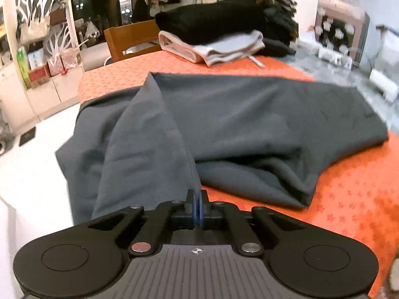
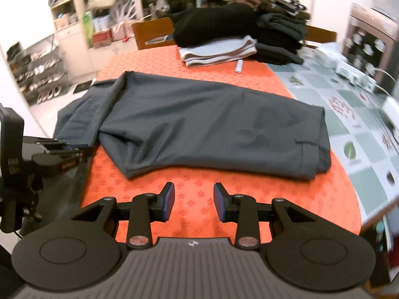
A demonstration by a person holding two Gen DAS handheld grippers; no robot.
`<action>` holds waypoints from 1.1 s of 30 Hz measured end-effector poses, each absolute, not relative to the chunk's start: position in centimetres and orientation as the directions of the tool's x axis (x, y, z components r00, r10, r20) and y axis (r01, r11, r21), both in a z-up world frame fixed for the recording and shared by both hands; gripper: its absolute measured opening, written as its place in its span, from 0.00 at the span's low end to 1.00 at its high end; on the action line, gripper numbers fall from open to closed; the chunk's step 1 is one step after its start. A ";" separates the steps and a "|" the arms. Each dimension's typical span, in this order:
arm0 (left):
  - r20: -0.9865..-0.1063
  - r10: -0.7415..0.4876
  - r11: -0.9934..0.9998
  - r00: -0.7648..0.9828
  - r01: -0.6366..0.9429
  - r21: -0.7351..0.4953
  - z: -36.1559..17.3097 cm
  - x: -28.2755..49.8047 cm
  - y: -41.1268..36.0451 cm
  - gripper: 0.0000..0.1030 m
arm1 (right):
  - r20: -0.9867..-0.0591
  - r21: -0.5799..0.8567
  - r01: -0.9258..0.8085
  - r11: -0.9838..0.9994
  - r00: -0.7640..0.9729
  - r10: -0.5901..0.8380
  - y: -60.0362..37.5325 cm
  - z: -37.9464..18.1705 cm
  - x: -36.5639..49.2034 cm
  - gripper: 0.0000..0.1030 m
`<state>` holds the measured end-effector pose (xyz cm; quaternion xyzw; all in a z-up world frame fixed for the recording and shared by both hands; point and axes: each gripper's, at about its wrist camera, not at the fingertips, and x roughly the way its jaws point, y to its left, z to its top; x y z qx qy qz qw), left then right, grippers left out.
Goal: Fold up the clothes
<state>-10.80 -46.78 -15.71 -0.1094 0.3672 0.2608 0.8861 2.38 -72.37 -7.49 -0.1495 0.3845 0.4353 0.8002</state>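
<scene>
A dark grey garment [image 1: 249,124] lies across the orange tablecloth [image 1: 349,199], one part hanging off the table's left edge. My left gripper [image 1: 197,205] is shut on a raised fold of this garment, which rises from the pinched fingers toward the far left. In the right wrist view the same grey garment [image 2: 212,129] is spread flat, and the left gripper [image 2: 74,149] shows at the left edge holding its hanging end. My right gripper [image 2: 194,200] stands open over bare orange cloth, just in front of the garment's near edge.
A stack of folded clothes [image 2: 239,32] in black, white and stripes sits at the table's far side. A wooden chair [image 2: 152,32] stands behind it. A tiled green-and-white cover [image 2: 349,114] with white boxes [image 2: 354,74] fills the table's right part. Shelves [image 2: 37,69] line the left.
</scene>
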 end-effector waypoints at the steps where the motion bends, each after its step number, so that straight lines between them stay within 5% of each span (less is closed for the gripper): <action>1: -0.704 0.376 0.841 0.602 -0.542 -0.014 -15.3 -11.3 -46.4 0.04 | -0.742 0.099 -0.799 0.594 0.338 0.578 -72.7 -7.4 1.5 0.38; 18: -0.700 0.228 0.881 0.677 -0.450 -0.147 -8.8 -18.2 -27.8 0.04 | -0.716 0.163 -0.685 0.711 0.414 0.562 -67.6 -7.4 -5.0 0.38; 24: -0.709 0.102 0.960 0.698 -0.255 -0.112 -8.5 -18.1 -19.6 0.04 | -0.704 0.181 -0.536 0.825 0.515 0.489 -62.3 -7.4 -9.7 0.38; 33: -0.749 0.138 0.965 0.648 -0.258 -0.045 -10.3 -16.8 -10.7 0.06 | -0.709 0.191 -0.427 0.884 0.562 0.425 -55.9 -6.8 -13.4 0.38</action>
